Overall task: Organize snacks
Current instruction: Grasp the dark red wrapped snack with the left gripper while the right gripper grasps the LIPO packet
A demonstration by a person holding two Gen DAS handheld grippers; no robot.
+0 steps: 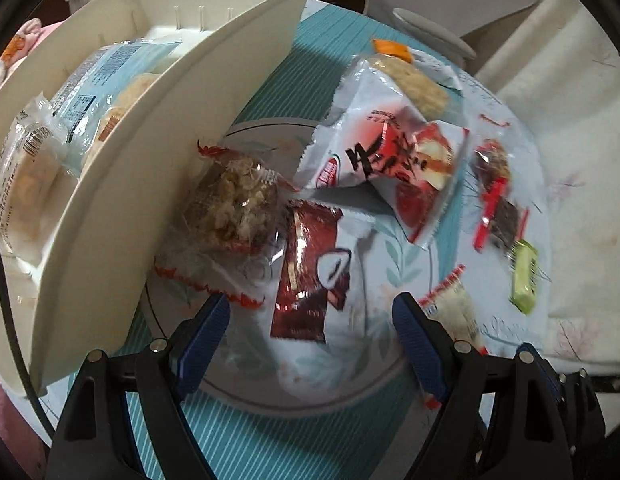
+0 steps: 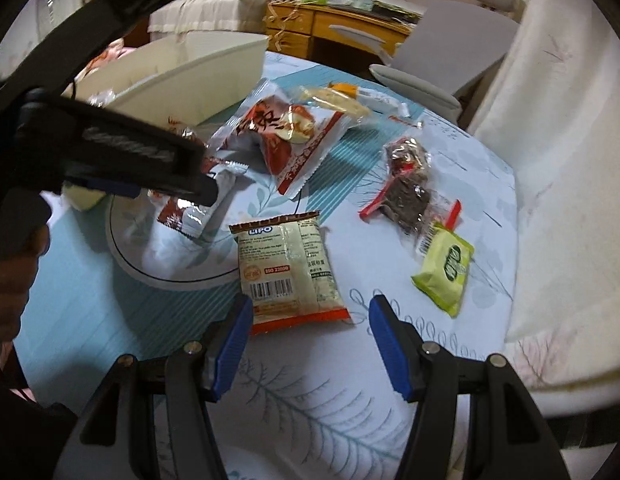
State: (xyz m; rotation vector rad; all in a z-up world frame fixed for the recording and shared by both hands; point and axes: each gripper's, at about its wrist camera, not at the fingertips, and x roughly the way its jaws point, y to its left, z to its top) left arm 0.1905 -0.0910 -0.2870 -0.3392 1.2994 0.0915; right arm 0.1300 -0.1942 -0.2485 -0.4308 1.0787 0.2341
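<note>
Nearest the lens in left view: blue-padded left gripper, jaws spread wide, nothing between, hovering over the plate w/ a dark red packet lying just ahead of the gap. Probably lined up for a grab, judging by the packet sitting centred between the pads; long axis runs roughly along the fingers, away from cam, white end tilted right. Beside it, touching: clear bag of puffed grain bits w/ red zigzag edges, pressed up vs. the white bin. Bin tilted in view, already holding a pale blue pack & a clear-wrapped cake, so likely the drop-off spot. Big white-and-red bag propped higher, partly over the plate rim. Right view: right gripper also spread, empty, low over the tablecloth, w/ a cream biscuit pack just ahead of the left pad, barcode side up, long axis pointing away from cam & leaning slightly left, orange strip nearest. Off-centre to the gap, so would need a small shift left before closing. Well to the right: green packet, long axis tilted toward upper right, touching a dark brown bar in clear wrap w/ red ends. Most snacks loose on the table, sorting early on by the look of it.
</note>
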